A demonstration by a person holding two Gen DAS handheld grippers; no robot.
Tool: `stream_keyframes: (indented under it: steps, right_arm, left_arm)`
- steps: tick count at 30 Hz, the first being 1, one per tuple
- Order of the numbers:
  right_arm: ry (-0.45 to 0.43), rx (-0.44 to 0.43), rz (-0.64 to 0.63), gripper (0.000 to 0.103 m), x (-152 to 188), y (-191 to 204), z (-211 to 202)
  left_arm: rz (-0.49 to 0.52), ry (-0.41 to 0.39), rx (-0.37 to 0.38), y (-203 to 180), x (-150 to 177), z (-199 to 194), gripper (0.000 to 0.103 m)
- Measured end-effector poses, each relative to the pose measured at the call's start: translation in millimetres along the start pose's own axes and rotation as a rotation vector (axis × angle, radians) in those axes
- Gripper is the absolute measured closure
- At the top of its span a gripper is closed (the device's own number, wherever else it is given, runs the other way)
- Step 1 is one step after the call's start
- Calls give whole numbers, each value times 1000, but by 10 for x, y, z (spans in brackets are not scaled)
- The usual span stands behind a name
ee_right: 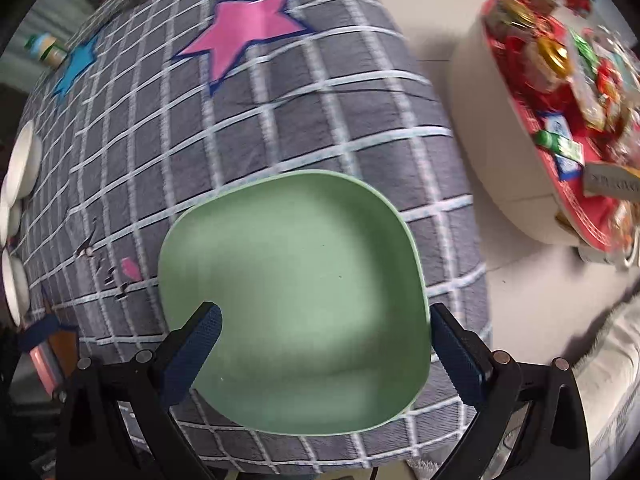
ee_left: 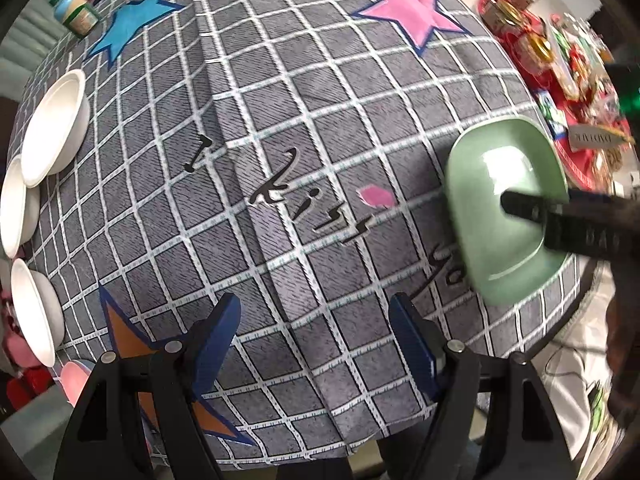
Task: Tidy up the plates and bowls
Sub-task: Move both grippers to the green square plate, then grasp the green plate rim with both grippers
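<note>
A green square plate (ee_right: 296, 292) lies on the grey checked tablecloth (ee_right: 280, 120) near the table's right edge; it also shows in the left wrist view (ee_left: 504, 208). My right gripper (ee_right: 326, 336) is open, with one finger over the plate and the other outside its right rim. In the left wrist view it reaches over the plate from the right (ee_left: 560, 216). My left gripper (ee_left: 316, 336) is open and empty above the cloth near the front edge. Three white bowls (ee_left: 54, 128) (ee_left: 16, 204) (ee_left: 36, 312) sit along the table's left edge.
A jar (ee_left: 76, 10) stands at the far left corner. A round side table with a red tray of packets and jars (ee_right: 560, 92) stands to the right, across a gap of floor. A pink item (ee_left: 74, 380) lies at the front left corner.
</note>
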State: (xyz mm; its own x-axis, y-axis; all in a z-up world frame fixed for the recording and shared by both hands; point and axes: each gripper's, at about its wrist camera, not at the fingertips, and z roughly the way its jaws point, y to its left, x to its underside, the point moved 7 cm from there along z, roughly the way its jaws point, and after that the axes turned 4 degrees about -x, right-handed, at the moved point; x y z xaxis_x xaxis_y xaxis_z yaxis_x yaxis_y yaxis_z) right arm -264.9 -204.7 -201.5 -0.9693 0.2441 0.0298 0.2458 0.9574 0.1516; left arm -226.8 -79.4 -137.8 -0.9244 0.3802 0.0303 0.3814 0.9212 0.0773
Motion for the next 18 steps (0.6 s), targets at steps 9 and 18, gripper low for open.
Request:
stream_keyframes:
  steps: [9, 18]
  right_arm:
    - [22, -74, -31, 1, 77, 275, -30]
    - [63, -4, 1, 3, 61, -328, 133]
  left_arm:
    - [-59, -21, -24, 398, -472, -190, 23]
    - [6, -34, 1, -60, -958, -58, 24]
